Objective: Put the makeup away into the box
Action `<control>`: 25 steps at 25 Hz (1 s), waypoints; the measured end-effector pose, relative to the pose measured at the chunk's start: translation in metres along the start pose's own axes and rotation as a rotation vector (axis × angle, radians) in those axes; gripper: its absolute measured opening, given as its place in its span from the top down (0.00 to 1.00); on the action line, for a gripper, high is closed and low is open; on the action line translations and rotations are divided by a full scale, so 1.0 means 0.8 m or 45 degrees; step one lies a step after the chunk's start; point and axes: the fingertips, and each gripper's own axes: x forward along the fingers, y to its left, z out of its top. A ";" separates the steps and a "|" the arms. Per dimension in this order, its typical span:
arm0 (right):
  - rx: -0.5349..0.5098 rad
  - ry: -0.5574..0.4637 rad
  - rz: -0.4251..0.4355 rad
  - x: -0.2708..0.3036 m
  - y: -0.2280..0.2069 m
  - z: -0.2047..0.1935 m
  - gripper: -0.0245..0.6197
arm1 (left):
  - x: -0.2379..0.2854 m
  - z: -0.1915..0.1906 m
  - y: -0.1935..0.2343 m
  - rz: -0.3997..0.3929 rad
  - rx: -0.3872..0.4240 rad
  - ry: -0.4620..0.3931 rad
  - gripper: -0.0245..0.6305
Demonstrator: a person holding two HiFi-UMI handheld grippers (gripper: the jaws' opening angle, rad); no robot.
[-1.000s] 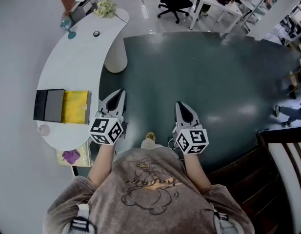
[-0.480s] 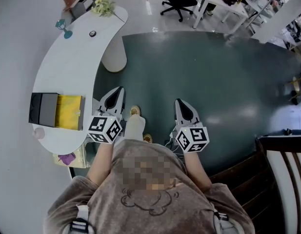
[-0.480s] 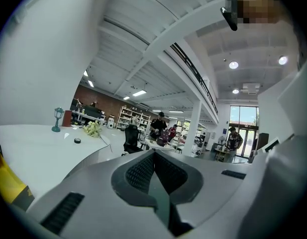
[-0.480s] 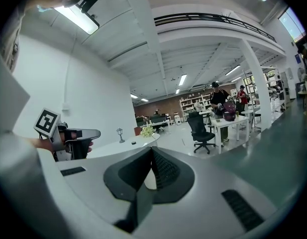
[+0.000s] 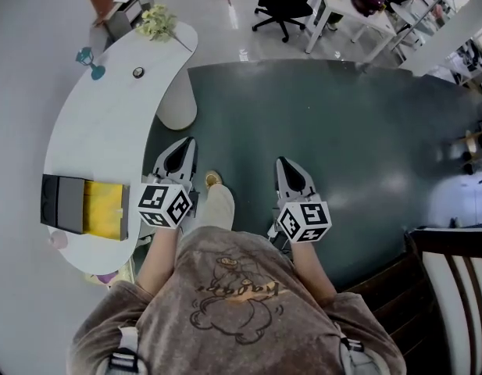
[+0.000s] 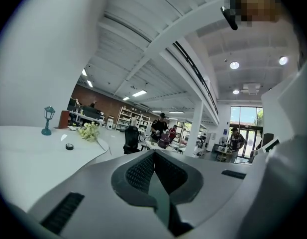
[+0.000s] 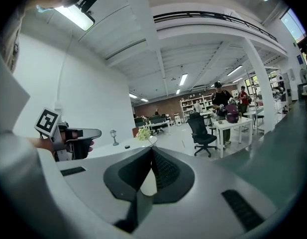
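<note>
Lying flat on the curved white table point(image 5: 108, 116), the black-and-yellow box point(image 5: 83, 205) runs lengthwise across the head view, yellow end nearest the left gripper point(image 5: 187, 143). That gripper and the right gripper point(image 5: 281, 162) are both closed on nothing.

No text, number or brand can be read. The shirt print point(image 5: 239, 289), behind both hand-held grippers, carries one line of script lettering, too small to read. The cube point(image 5: 164, 205) on the left hand-held gripper point(image 5: 189, 142) and the cube point(image 5: 304, 221) on the right hand-held gripper point(image 5: 280, 162) bear black-and-white square patterns only.
</note>
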 end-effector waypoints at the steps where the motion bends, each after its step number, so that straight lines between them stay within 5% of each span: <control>1: -0.003 0.004 0.005 0.015 -0.002 0.002 0.96 | 0.011 0.002 0.009 0.003 0.001 0.000 0.93; 15: -0.028 0.049 0.106 0.230 -0.012 0.065 0.96 | 0.156 0.066 0.139 0.072 0.017 0.007 0.93; 25: -0.059 0.076 0.253 0.368 0.022 0.093 0.96 | 0.200 0.101 0.240 0.196 0.010 -0.002 0.93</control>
